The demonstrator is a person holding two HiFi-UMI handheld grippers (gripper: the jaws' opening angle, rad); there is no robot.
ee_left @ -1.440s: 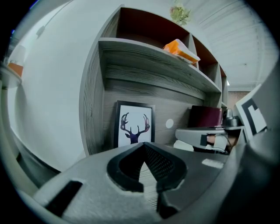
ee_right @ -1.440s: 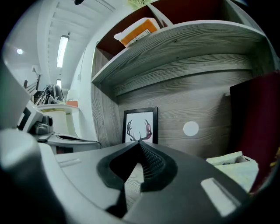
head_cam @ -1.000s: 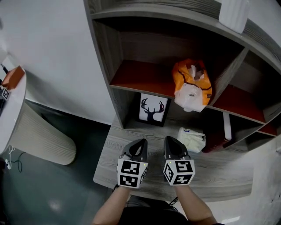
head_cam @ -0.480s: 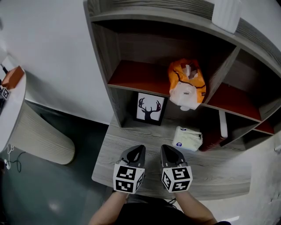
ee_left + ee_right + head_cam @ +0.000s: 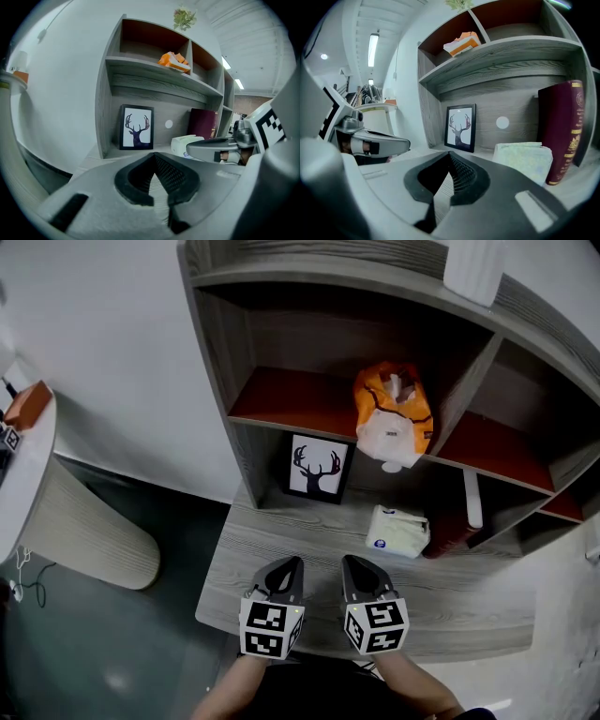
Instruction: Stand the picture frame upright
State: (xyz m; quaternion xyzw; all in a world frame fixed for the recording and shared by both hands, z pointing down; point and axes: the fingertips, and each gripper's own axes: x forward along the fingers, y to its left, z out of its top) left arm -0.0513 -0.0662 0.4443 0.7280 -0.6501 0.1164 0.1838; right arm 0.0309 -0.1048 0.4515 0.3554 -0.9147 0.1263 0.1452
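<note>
One picture frame (image 5: 315, 468), upright, long axis vertical, short edge down on the grey desk (image 5: 272, 549). Printed face, a black deer head on white, turned toward both pairs of jaws. Placed well ahead of them, at the left end of the lower compartment, just beside the side wall and close against the back panel.

Two grippers, side by side, low over the near edge of the desk. Left gripper (image 5: 291, 564): jaws pressed together, nothing between them, frame (image 5: 137, 133) ahead and a little to the left. Right gripper (image 5: 352, 562): jaws likewise together and empty, frame (image 5: 461, 127) almost straight ahead.

One pale packet (image 5: 398, 530), ahead and to the right of the right jaws, lying flat. One dark red book (image 5: 565, 131), standing just right of that packet. One orange bag (image 5: 392, 413), on the shelf above the frame, higher than both pairs of jaws. One white ribbed vase (image 5: 478, 268) on the top board.
</note>
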